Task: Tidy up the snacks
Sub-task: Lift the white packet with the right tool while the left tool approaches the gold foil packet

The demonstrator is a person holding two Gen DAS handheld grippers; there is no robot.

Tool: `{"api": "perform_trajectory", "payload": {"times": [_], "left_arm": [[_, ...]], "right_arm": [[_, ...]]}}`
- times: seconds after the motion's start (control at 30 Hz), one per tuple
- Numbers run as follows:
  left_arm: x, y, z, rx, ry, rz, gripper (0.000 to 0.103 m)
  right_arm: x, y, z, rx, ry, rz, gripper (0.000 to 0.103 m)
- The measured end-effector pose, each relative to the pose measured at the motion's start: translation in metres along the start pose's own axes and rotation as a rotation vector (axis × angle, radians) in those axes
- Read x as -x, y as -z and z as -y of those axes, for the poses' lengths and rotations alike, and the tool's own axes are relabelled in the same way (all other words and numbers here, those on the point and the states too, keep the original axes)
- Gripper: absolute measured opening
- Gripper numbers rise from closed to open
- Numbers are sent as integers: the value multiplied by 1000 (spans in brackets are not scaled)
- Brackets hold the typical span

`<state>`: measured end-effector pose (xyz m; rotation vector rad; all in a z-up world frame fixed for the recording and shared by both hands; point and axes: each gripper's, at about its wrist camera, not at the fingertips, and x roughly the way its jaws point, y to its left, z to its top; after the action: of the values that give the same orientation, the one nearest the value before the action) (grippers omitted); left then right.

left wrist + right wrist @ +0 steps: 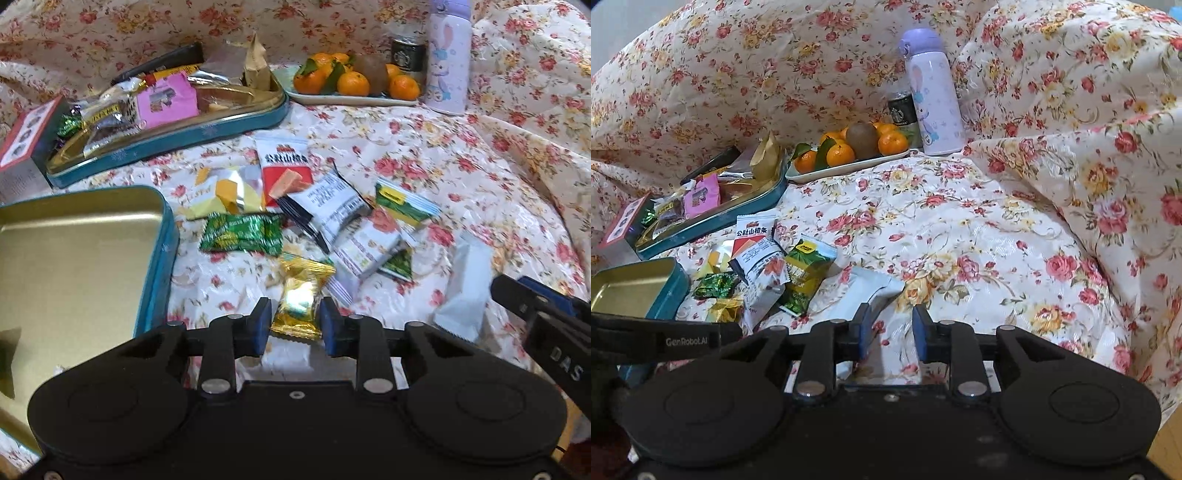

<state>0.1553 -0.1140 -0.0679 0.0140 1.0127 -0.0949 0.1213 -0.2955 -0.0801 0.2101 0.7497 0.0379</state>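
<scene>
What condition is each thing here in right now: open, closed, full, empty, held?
Near tin: open, empty.
Far tin: open, holding snacks.
Flask: upright, capped.
Gold candy: pinched between the pads of the left gripper.
White packet: lying loose on the cloth.
Right gripper: nearly closed, nothing visibly gripped, beside the white packet.

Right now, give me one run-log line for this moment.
left gripper: shut on gold candy | right gripper: shut, empty, beside white packet | empty tin: left
</scene>
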Motion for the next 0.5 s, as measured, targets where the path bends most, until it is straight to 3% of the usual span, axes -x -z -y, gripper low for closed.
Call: {"api": "perform_trajectory", "payload": {"times": [0.2, 0.33, 0.5], "left_arm": [[11, 15, 2, -6, 21, -18, 36], [12, 19, 4, -10, 12, -12, 37], [11, 19, 4, -7, 7, -10, 37]], "right_arm": [[7, -1, 0, -31, -24, 5, 33], [8, -3, -5, -63, -71, -4, 50], [-2, -6, -21, -25, -72, -24, 51]]}}
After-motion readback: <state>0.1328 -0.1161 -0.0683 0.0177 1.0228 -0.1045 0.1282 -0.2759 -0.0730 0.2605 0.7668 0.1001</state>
